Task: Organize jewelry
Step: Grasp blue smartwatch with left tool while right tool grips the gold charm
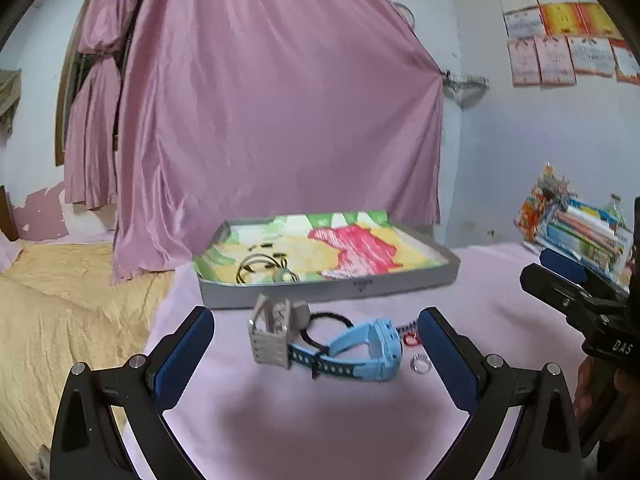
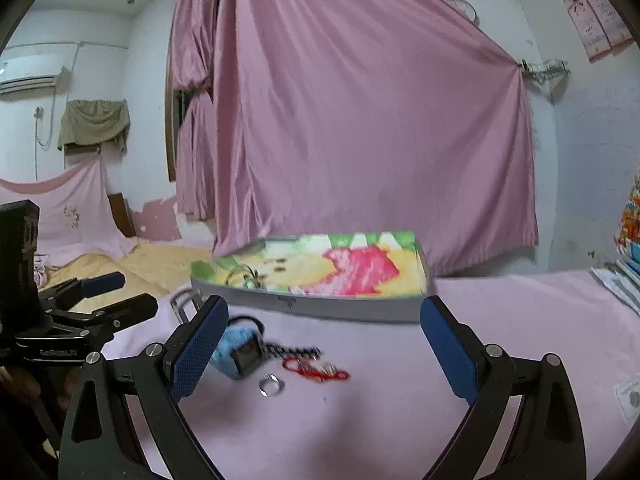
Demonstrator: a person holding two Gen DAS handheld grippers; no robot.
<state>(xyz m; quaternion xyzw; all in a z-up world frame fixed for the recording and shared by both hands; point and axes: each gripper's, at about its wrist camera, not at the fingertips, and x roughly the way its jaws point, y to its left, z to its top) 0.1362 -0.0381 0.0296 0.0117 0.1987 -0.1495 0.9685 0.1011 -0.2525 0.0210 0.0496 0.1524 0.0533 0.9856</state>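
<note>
Both grippers, left (image 1: 316, 344) & right (image 2: 322, 346), gape empty (nothing pinched): grab blue watch (image 1: 360, 346) mid-strap, lift to tray (image 1: 328, 286).

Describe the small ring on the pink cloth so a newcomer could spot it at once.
Start at the grey tray with the colourful lining, then come forward to the blue watch. Just right of the watch's face lies the ring, flat on the cloth: a plain silvery band, unlike the red cord beside it.
</note>
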